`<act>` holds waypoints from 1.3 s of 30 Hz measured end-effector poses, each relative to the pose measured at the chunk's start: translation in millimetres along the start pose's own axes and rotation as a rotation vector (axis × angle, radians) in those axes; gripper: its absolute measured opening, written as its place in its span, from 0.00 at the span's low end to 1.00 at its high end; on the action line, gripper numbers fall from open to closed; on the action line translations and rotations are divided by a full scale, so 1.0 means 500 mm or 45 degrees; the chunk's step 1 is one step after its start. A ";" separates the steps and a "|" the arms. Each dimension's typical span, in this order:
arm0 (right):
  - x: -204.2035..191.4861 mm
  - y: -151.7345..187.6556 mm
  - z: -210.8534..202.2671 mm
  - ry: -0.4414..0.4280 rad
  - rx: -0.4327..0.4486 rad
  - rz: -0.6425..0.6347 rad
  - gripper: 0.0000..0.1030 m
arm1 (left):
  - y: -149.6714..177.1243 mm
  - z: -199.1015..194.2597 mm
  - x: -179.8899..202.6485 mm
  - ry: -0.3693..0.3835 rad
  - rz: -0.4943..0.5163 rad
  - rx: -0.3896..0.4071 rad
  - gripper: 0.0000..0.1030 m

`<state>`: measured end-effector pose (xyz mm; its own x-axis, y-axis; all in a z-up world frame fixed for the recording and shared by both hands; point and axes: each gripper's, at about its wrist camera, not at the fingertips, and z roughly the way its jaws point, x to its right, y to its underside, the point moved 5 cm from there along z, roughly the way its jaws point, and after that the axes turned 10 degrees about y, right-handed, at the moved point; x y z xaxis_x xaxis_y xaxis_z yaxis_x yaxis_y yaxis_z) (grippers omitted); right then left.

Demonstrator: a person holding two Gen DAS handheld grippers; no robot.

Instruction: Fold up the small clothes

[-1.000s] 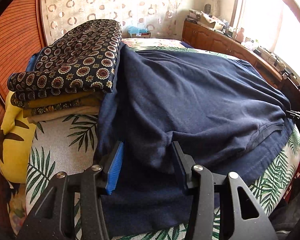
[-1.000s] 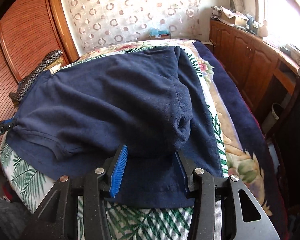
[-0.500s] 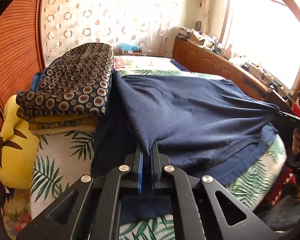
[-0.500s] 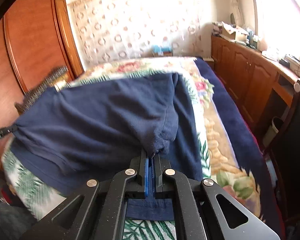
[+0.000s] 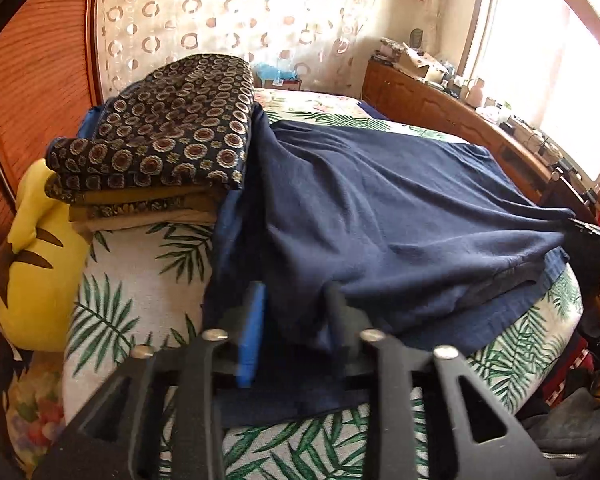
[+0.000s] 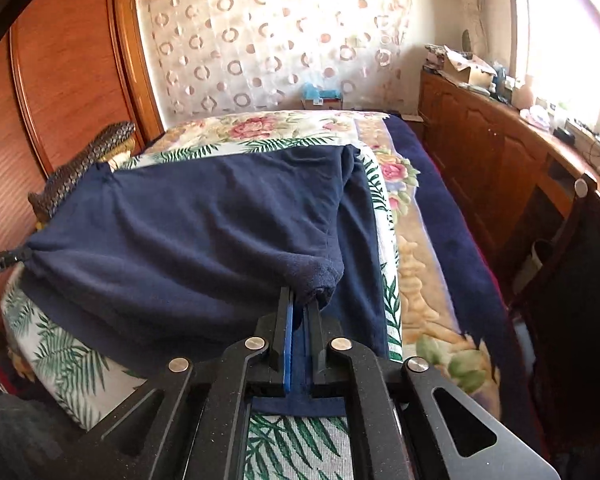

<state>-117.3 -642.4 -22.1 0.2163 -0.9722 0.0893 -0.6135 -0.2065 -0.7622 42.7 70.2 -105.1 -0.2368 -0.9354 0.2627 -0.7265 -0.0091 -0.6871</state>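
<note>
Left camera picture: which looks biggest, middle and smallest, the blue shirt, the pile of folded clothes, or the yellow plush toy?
1. Blue shirt, biggest by far.
2. Pile of folded clothes.
3. Yellow plush toy, smallest, though its left part is hidden, so this is unsure.

Both grippers, left gripper [image 5: 294, 324] & right gripper [image 6: 300, 316], are black w/ round silver screws, a blue pad at 9 o'clock, triangle holes.

palm-print bed [image 5: 140, 300] carries navy garment [image 5: 380, 208], folded stack [image 5: 160, 148], perhaps a yellow plush [image 5: 32, 280].
</note>
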 end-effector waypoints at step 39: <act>-0.145 0.007 0.123 -0.072 -0.059 -0.158 0.53 | 0.014 0.045 -0.055 -0.044 -0.083 -0.064 0.65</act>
<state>-88.4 -566.0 -70.6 0.3344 -0.9314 0.1438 -0.6137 -0.3310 -0.7168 58.8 88.1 -132.3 -0.1659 -0.9451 0.2815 -0.7714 -0.0535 -0.6341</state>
